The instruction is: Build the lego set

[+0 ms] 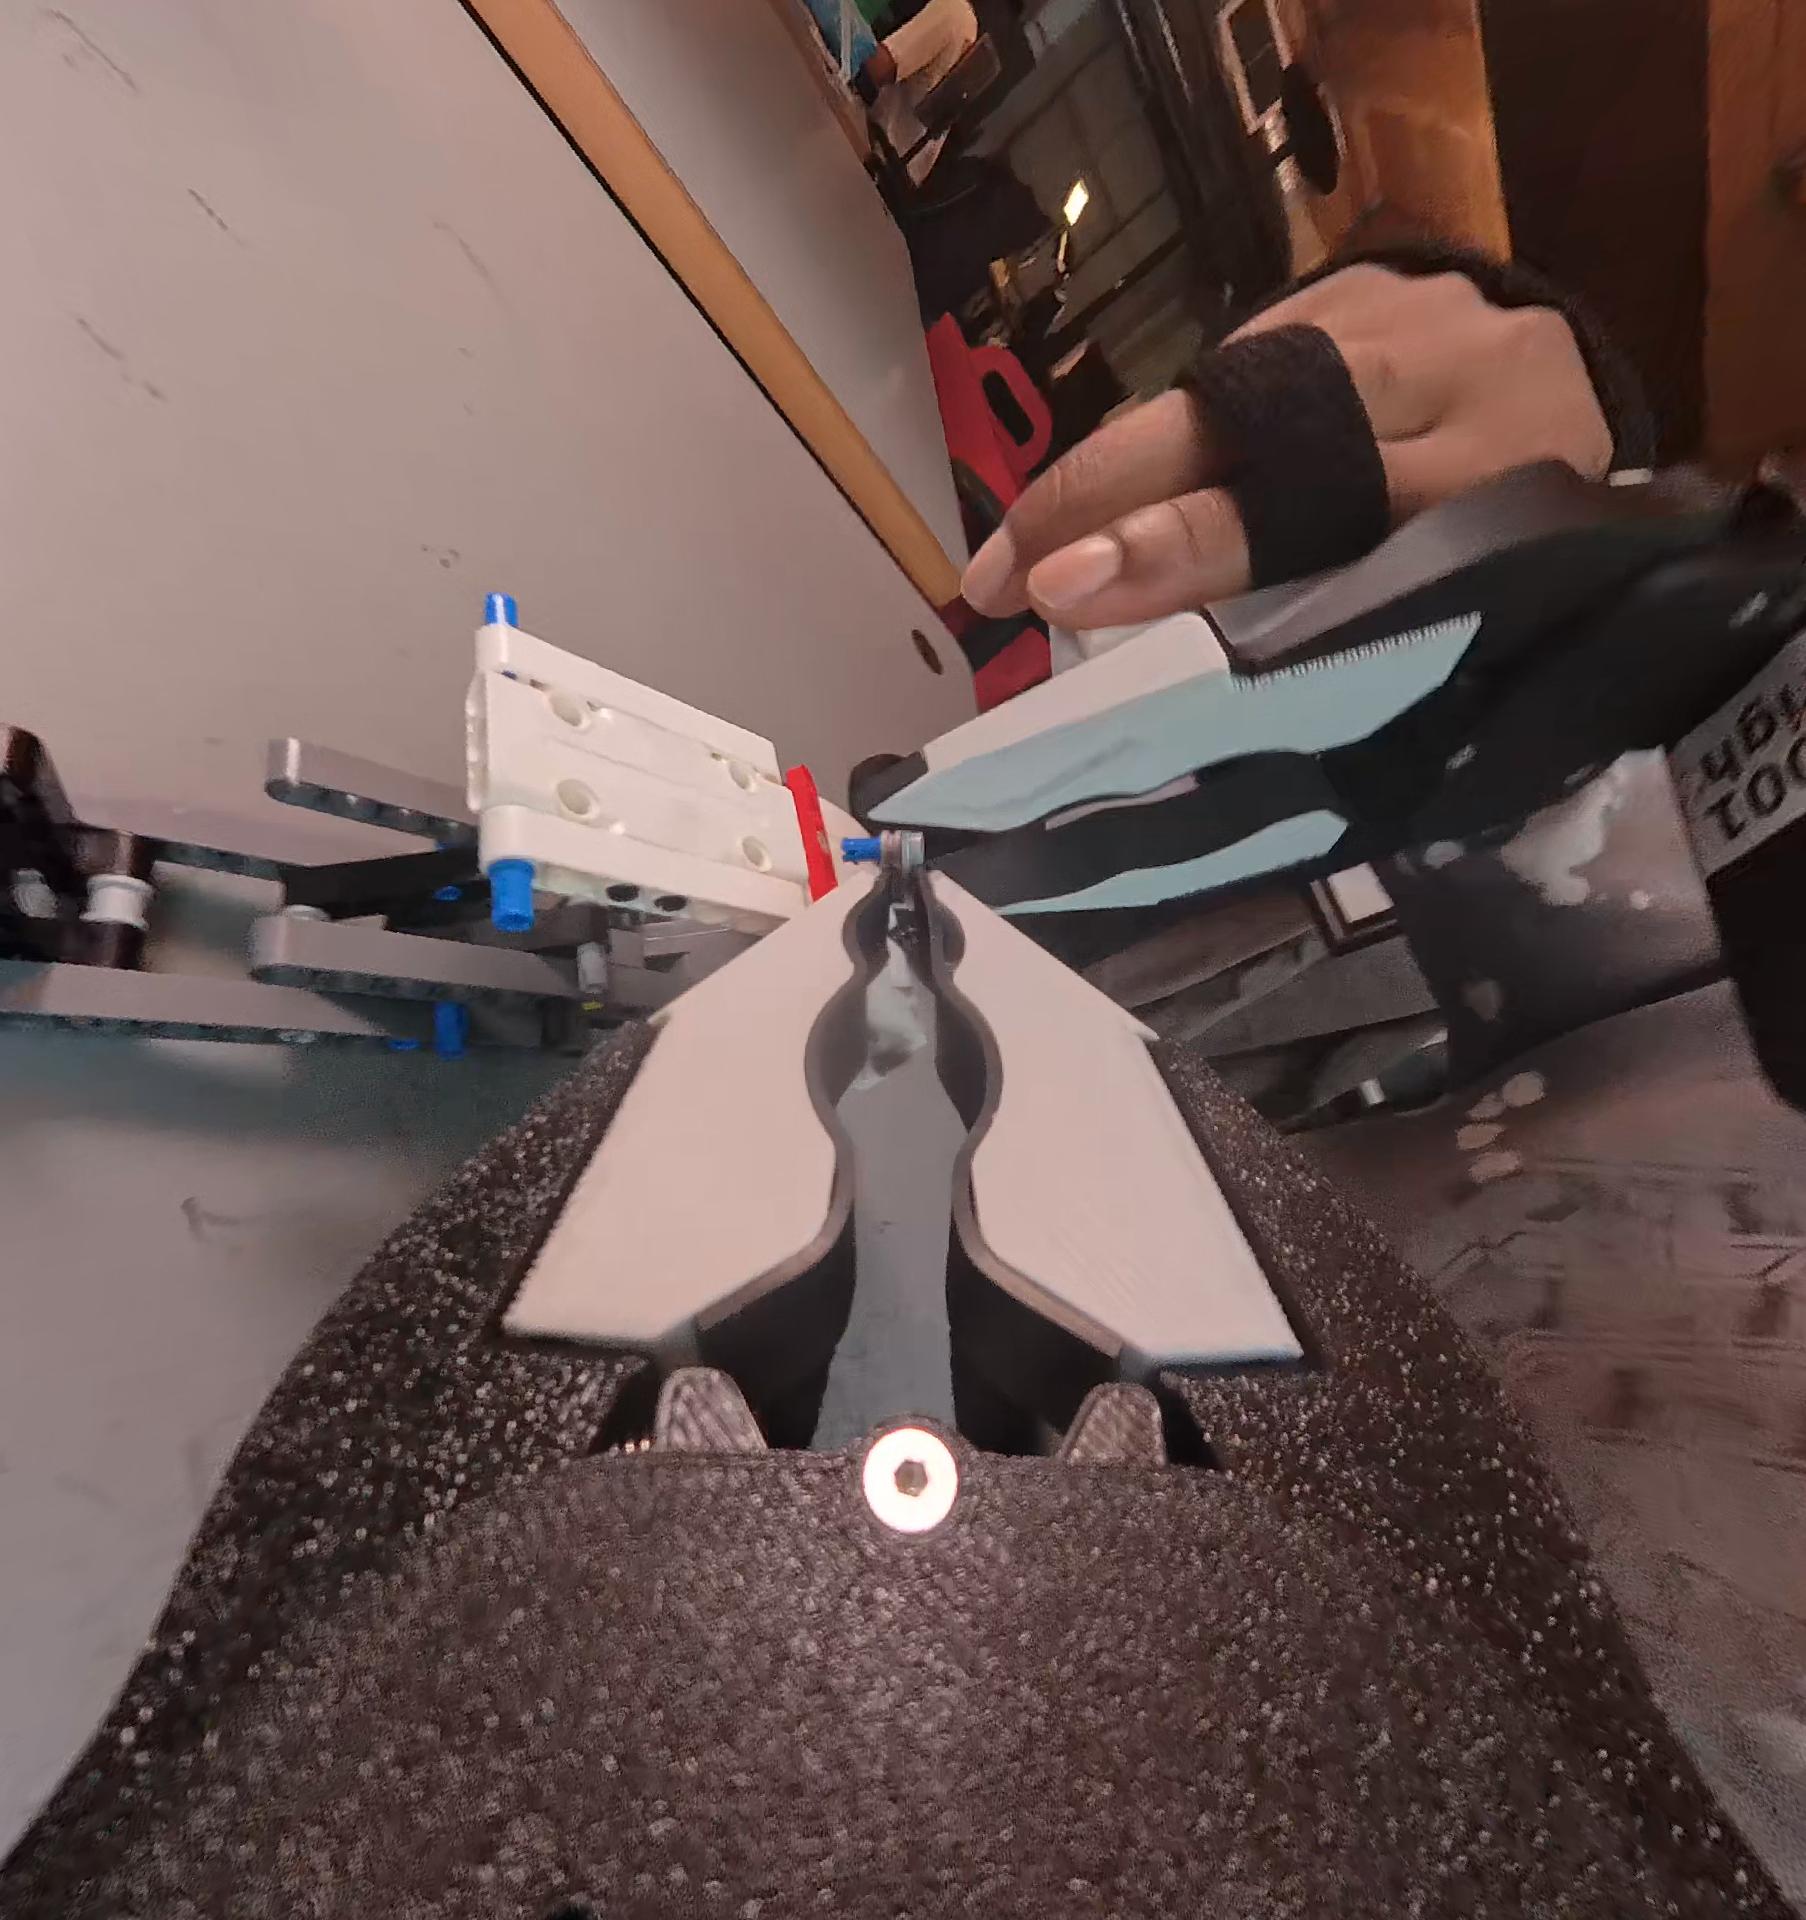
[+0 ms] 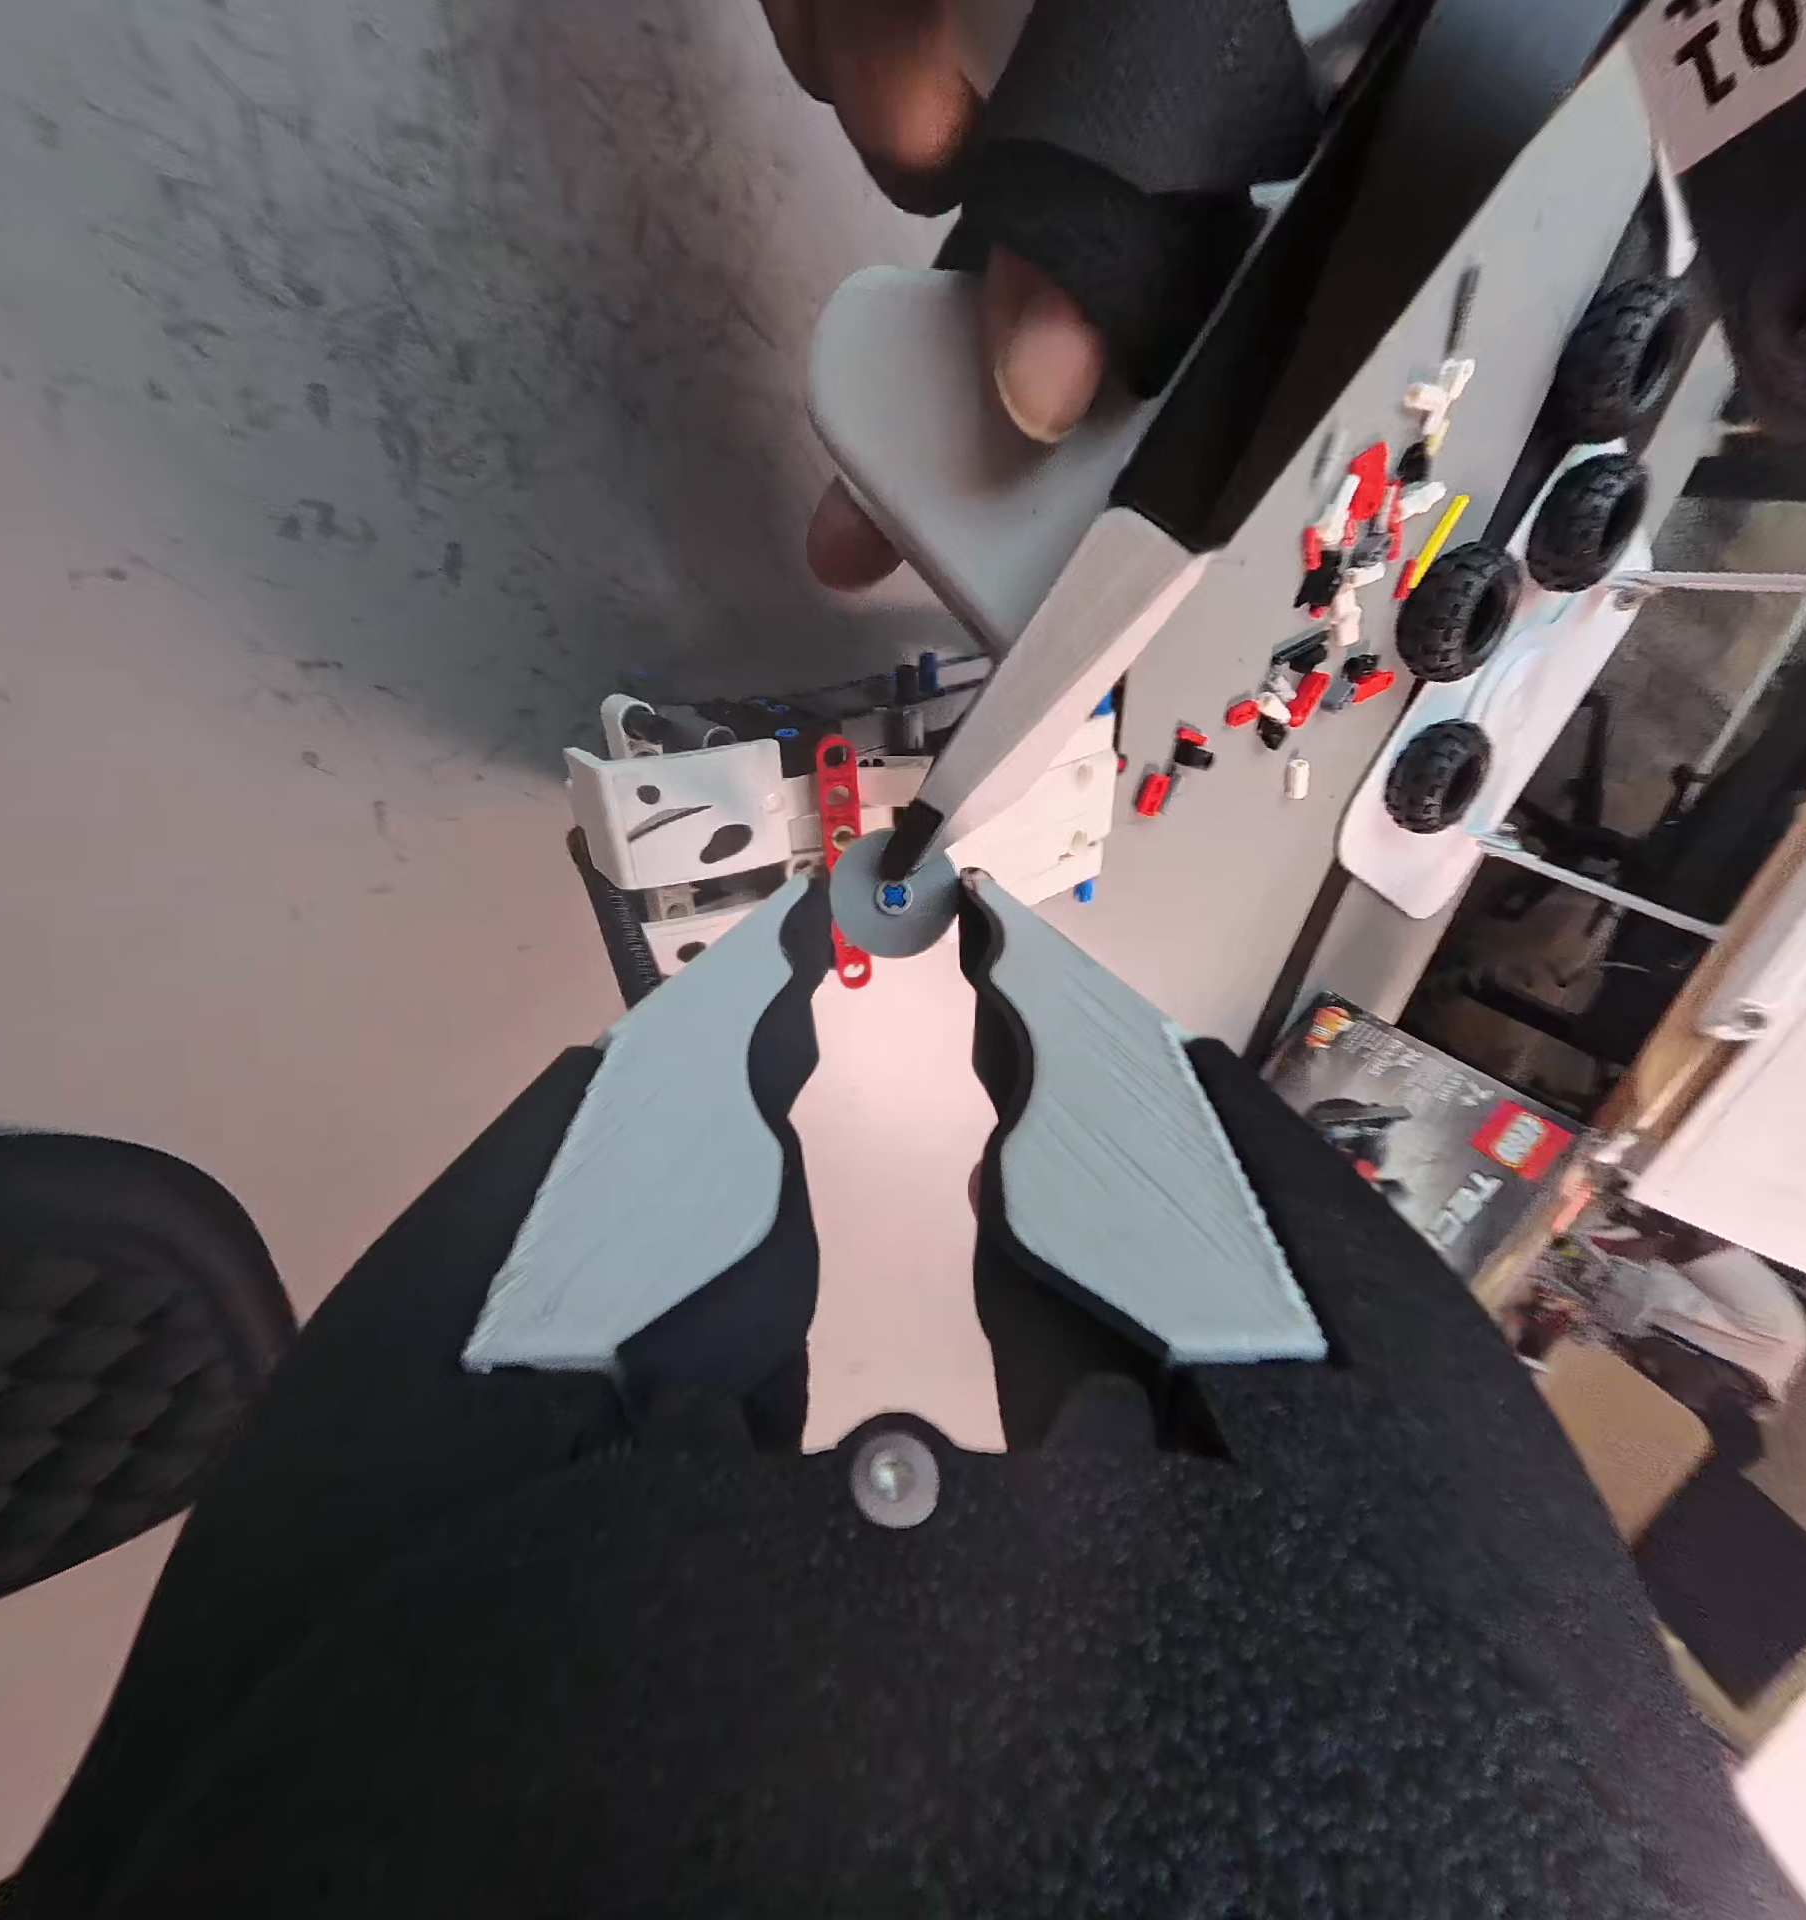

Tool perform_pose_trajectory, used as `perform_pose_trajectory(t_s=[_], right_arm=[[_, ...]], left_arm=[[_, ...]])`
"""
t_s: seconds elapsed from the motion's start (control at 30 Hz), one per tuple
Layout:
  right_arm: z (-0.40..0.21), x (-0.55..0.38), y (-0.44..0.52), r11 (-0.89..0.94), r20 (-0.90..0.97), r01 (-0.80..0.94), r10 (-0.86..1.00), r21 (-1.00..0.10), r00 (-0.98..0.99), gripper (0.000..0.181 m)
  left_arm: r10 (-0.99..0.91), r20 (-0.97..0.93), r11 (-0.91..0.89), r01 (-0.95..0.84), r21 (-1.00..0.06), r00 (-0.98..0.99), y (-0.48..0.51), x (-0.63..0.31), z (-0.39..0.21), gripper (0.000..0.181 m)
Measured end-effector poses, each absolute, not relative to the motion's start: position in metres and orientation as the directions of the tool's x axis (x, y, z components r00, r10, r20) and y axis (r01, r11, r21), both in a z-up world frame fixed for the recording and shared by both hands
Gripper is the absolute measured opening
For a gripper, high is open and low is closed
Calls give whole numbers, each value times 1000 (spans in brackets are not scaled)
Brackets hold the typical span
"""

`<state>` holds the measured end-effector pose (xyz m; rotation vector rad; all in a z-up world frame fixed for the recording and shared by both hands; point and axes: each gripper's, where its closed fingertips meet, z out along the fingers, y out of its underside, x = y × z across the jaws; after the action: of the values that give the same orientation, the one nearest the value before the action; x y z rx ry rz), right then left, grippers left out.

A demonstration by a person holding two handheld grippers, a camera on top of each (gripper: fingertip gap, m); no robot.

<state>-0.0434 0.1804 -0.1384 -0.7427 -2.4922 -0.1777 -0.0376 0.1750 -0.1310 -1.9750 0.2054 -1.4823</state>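
My left gripper (image 1: 904,883) is shut on a small grey disc (image 1: 909,847) with a blue pin (image 1: 857,849) through its middle, held edge-on just in front of the model. The model (image 1: 618,790) has white panels, a red beam (image 1: 807,831), grey beams and blue pins, and lies on the white table. In the right wrist view the disc (image 2: 894,899) faces me with its blue cross centre. My right gripper (image 2: 886,883) is open, one fingertip on each side of the disc. The left gripper (image 2: 914,842) pinches the disc's top edge there. The model (image 2: 691,821) sits right behind.
Loose red, white and black pieces (image 2: 1335,582) lie on the table to the right. Several black tyres (image 2: 1460,613) lie by a white tray (image 2: 1418,862). A Lego box (image 2: 1429,1143) sits below the table edge. The table's far edge (image 1: 733,281) runs diagonally. Only a small space, under 4 cm, lies between the two pairs of fingers.
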Motion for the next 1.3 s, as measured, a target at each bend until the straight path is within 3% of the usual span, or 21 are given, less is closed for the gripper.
perform_pose_trajectory(t_s=[0.1, 0.2, 0.3, 0.47, 0.6, 0.87, 1.07, 1.3], right_arm=[[-141, -37, 183, 786, 418, 602, 598, -139, -684, 24], [-141, -34, 181, 737, 331, 635, 673, -232, -661, 24], [-141, -38, 178, 706, 294, 643, 709, -298, -641, 24], [-146, -37, 178, 682, 259, 651, 730, -333, -633, 24], [-146, -36, 179, 677, 253, 657, 735, -332, -629, 24], [-147, -35, 185, 667, 253, 669, 745, -329, -618, 24], [-148, -35, 185, 740, 316, 633, 671, -227, -671, 24], [-153, -30, 191, 705, 288, 655, 709, -272, -643, 24]], left_arm=[[-638, 644, -668, 112, -735, 422, 168, -51, -128, 15], [-731, 491, -574, -39, -818, 474, 160, -59, -138, 23], [-753, 391, -549, -177, -817, 528, 159, -57, -164, 35], [-773, 327, -510, -224, -830, 544, 164, -45, -175, 44], [-792, 281, -464, -236, -854, 541, 168, -39, -172, 44], [-812, 213, -410, -272, -870, 543, 169, -31, -173, 25], [-810, 210, -410, -273, -870, 547, 169, -31, -173, 24], [-805, 221, -421, -268, -866, 550, 168, -32, -174, 24]])
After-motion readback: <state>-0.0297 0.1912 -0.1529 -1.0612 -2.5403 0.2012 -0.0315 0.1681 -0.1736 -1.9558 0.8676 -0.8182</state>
